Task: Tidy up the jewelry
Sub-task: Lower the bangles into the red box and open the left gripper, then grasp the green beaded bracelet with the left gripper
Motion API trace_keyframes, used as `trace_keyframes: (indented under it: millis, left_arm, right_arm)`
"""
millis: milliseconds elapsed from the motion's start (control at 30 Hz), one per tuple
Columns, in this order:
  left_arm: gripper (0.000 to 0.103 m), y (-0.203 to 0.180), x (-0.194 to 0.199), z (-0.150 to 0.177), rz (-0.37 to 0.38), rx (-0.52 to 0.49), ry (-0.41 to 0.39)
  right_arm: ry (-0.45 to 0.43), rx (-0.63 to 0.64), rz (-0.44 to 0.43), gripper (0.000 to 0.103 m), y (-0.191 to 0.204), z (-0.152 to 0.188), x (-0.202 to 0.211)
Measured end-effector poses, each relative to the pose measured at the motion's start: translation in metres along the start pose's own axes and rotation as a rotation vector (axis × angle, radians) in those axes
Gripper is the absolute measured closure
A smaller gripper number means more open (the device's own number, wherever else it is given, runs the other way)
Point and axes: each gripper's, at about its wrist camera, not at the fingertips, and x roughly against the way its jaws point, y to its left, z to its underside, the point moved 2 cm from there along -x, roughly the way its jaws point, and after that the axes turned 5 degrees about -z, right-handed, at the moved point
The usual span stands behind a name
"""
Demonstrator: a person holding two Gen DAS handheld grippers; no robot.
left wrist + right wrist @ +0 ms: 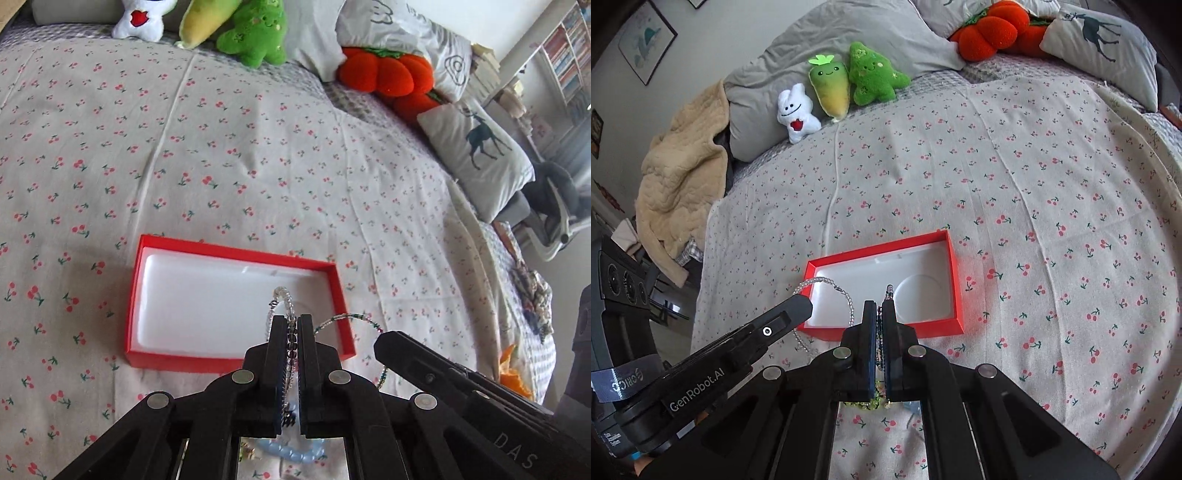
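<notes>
A red box (236, 253) with a white liner lies open on the cherry-print bedspread; it also shows in the right wrist view (955, 280). My left gripper (291, 321) is shut on a clear beaded bracelet (286, 299) and holds it over the box's near right part. My right gripper (880, 308) is shut on a green and pink beaded bracelet (347, 318), just in front of the box's near wall. The clear bracelet (827, 282) hangs from the left gripper (801, 308) in the right wrist view. A blue bead bracelet (291, 454) lies on the bed under the left gripper.
Plush toys (846, 85) and pillows (476, 151) line the far side of the bed. An orange plush pumpkin (384, 72) sits at the back right. A beige blanket (679, 177) hangs at the left edge. More small jewelry (868, 404) lies under the right gripper.
</notes>
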Motion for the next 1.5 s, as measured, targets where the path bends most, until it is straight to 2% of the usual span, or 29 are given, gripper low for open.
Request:
trace_keyframes:
  millis: [133,300,433,567,733,1000,1033,1067,1100,1133,1233,1267,1400,1467,1500]
  left_arm:
    - [0.103,0.011,-0.019,-0.009,0.057,0.036,-0.016]
    - [0.103,0.044,-0.047,-0.008,0.085,0.144,0.028]
    - [0.103,0.058,-0.051,-0.007,-0.006,0.151,0.031]
    - [0.103,0.068,-0.052,-0.006,-0.117,0.123,0.037]
    - [0.103,0.072,-0.059,-0.006,-0.159,0.096,0.047]
    - [0.1,0.054,-0.056,-0.004,-0.224,0.004,0.038]
    - [0.093,0.052,-0.052,-0.004,-0.23,-0.008,0.033]
    - [0.081,0.051,-0.048,-0.004,-0.234,-0.016,0.025]
    - [0.075,0.049,-0.044,-0.003,-0.237,-0.02,0.018]
    - [0.067,0.048,-0.04,-0.001,-0.241,-0.022,0.013]
    - [0.057,0.047,-0.032,0.005,-0.256,-0.025,0.017]
    - [0.053,0.046,-0.031,0.008,-0.265,-0.028,0.024]
    - [0.042,0.044,-0.025,0.022,-0.304,-0.043,0.059]
    - [0.032,0.043,-0.022,0.029,-0.324,-0.048,0.078]
    - [0.03,0.043,-0.019,0.032,-0.336,-0.056,0.084]
  right_arm:
    - [-0.032,-0.019,-0.014,0.101,0.001,-0.015,-0.007]
    - [-0.031,-0.025,-0.041,0.101,-0.003,-0.02,-0.034]
    - [0.008,-0.036,-0.055,0.101,-0.007,-0.018,-0.057]
    - [0.023,-0.017,0.013,0.101,-0.015,-0.019,-0.07]
    - [0.04,-0.02,0.05,0.101,-0.028,-0.018,-0.077]
    - [0.056,-0.005,0.097,0.098,-0.033,-0.017,-0.076]
    - [0.059,-0.003,0.096,0.098,-0.032,-0.018,-0.073]
    - [0.059,-0.001,0.094,0.098,-0.031,-0.018,-0.07]
    - [0.057,0.002,0.093,0.097,-0.03,-0.017,-0.066]
    - [0.054,0.004,0.092,0.091,-0.029,-0.016,-0.062]
    - [0.051,0.007,0.09,0.066,-0.027,-0.012,-0.051]
    - [0.05,0.008,0.09,0.061,-0.026,-0.01,-0.048]
    - [0.061,0.023,0.112,0.058,-0.024,0.0,-0.035]
    - [0.071,0.024,0.122,0.054,-0.025,0.006,-0.03]
    - [0.075,0.025,0.129,0.052,-0.025,0.009,-0.027]
